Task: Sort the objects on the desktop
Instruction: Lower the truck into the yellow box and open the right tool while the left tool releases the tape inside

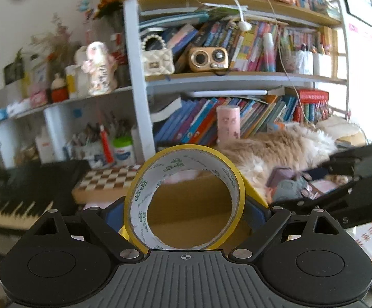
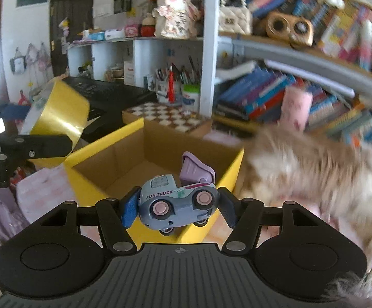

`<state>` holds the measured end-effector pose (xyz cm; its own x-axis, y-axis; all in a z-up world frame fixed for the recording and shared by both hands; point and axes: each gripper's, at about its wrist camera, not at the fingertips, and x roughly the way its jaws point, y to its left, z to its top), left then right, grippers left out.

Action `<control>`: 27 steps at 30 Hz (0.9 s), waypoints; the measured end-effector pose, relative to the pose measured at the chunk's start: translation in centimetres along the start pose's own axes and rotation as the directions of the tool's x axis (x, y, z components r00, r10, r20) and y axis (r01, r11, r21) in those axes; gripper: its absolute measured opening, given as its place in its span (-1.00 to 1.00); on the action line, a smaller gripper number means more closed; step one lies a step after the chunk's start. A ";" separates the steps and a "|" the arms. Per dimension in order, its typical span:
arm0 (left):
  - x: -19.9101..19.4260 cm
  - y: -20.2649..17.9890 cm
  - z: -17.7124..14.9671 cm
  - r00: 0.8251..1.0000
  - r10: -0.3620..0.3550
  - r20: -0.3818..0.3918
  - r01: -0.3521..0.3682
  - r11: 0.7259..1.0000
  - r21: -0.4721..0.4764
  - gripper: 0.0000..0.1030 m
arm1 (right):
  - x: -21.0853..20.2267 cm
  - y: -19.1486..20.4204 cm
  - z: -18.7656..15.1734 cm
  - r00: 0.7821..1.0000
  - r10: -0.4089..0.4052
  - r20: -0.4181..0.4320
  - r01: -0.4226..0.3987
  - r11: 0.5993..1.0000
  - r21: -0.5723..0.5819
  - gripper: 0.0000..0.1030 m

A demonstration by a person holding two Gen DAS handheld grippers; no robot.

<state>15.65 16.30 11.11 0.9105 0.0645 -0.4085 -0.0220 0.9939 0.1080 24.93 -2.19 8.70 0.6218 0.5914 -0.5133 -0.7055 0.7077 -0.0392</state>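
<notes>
My left gripper [image 1: 184, 210] is shut on a roll of yellow tape [image 1: 145, 179], held upright with its white core facing the camera. The same tape roll [image 2: 57, 113] shows at the left of the right wrist view, clamped by the left gripper's black finger [image 2: 44, 143]. My right gripper [image 2: 177, 205] is shut on a small grey-blue toy truck [image 2: 175, 202] marked FUN TRUCK, with pink wheels and a raised purple bed. Both hang above an open yellow cardboard box [image 2: 83, 187] with a brown inside. The right gripper [image 1: 340, 187] appears at the right in the left wrist view.
A fluffy beige rug or pelt [image 2: 314, 166] lies right of the box. Behind it sit a chessboard [image 2: 168, 118], a black keyboard [image 1: 19, 192], pen cups [image 2: 186, 95] and a crowded bookshelf [image 1: 237, 77]. A pink cylinder [image 1: 228, 123] stands by the books.
</notes>
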 end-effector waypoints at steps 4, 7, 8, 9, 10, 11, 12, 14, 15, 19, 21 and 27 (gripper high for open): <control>4.3 1.4 1.1 0.998 -0.022 -0.050 0.019 0.999 -0.048 0.79 | 3.3 -0.7 2.2 1.000 0.022 -0.005 -0.022 0.993 -0.119 0.17; 7.8 2.2 0.9 0.995 -0.014 -0.101 0.004 0.995 -0.098 0.79 | 7.0 -0.5 2.7 0.998 0.032 -0.061 -0.044 0.976 -0.212 0.17; 8.9 2.3 0.8 0.993 -0.007 -0.118 -0.005 0.995 -0.101 0.79 | 8.2 -0.4 2.8 0.996 0.027 -0.084 -0.046 0.969 -0.241 0.17; 9.9 2.5 0.7 0.991 0.001 -0.137 -0.015 0.995 -0.101 0.79 | 9.5 -0.3 2.7 0.994 0.023 -0.108 -0.052 0.961 -0.271 0.17; 11.0 2.7 0.6 0.988 0.008 -0.157 -0.024 0.995 -0.100 0.79 | 10.6 -0.2 2.7 0.991 0.021 -0.129 -0.058 0.954 -0.295 0.17; 11.9 2.7 0.5 0.985 0.009 -0.175 -0.027 0.995 -0.098 0.79 | 11.5 -0.1 2.6 0.989 0.018 -0.145 -0.064 0.946 -0.317 0.17; 12.7 2.9 0.5 0.981 0.009 -0.192 -0.028 0.995 -0.097 0.79 | 12.5 0.1 2.5 0.987 0.018 -0.160 -0.072 0.938 -0.339 0.17; 14.4 2.8 0.3 0.973 0.005 -0.233 -0.025 0.996 -0.083 0.79 | 14.2 0.4 2.4 0.982 0.017 -0.186 -0.089 0.917 -0.390 0.17; 15.0 2.8 0.2 0.968 0.003 -0.251 -0.022 0.997 -0.070 0.79 | 15.0 0.5 2.4 0.979 0.017 -0.201 -0.101 0.905 -0.414 0.17; 18.1 2.2 -0.2 0.944 0.014 -0.330 -0.012 1.000 0.008 0.79 | 18.1 1.0 2.2 0.962 0.012 -0.272 -0.157 0.839 -0.520 0.17; 19.2 2.1 -0.5 0.930 0.015 -0.366 -0.007 1.000 0.024 0.79 | 19.1 1.2 1.8 0.956 0.002 -0.294 -0.177 0.800 -0.573 0.18; 21.4 2.3 -1.0 0.887 0.026 -0.460 -0.016 1.000 0.025 0.80 | 21.4 0.3 2.4 0.939 0.005 -0.343 -0.218 0.781 -0.586 0.18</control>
<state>34.64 20.02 1.71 0.6172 0.1240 -0.7770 -0.0261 0.9902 0.1372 38.86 11.61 -0.30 0.4639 0.4264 -0.7765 -0.8855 0.1972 -0.4207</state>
